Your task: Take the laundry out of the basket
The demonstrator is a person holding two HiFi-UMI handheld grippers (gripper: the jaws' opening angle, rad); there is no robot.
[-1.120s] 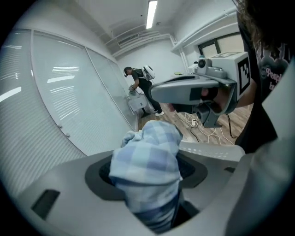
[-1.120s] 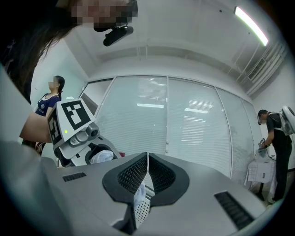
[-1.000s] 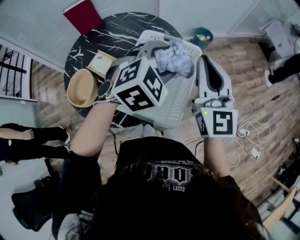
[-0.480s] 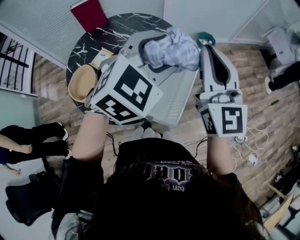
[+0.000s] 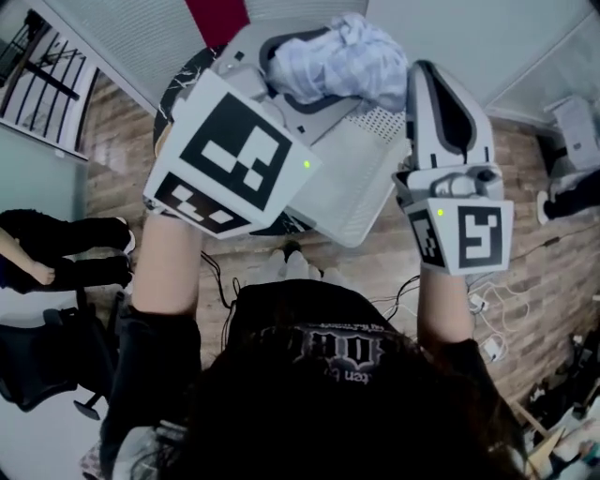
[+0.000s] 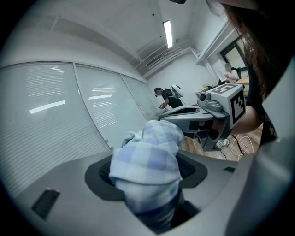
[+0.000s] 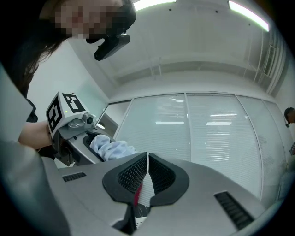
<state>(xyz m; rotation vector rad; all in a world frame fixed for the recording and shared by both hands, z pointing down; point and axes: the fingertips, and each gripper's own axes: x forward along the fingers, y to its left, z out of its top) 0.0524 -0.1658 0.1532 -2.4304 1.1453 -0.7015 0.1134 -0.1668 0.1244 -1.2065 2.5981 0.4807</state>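
Observation:
My left gripper is shut on a light blue checked cloth and holds it up above the white perforated basket. In the left gripper view the cloth bulges out from between the jaws of that gripper and droops over the pads. My right gripper stands just right of the cloth, apart from it. In the right gripper view its pads meet along a thin line with nothing gripped, and the cloth shows at the left in the other gripper.
A red item lies at the far side, above the basket. The dark table under the basket is mostly hidden by my left gripper's marker cube. A seated person's legs are at the left. Cables lie on the wooden floor at the right.
Both grippers have risen toward the head camera. The checked cloth has come up out of the basket with the left gripper. The hat and the table have dropped out of sight.

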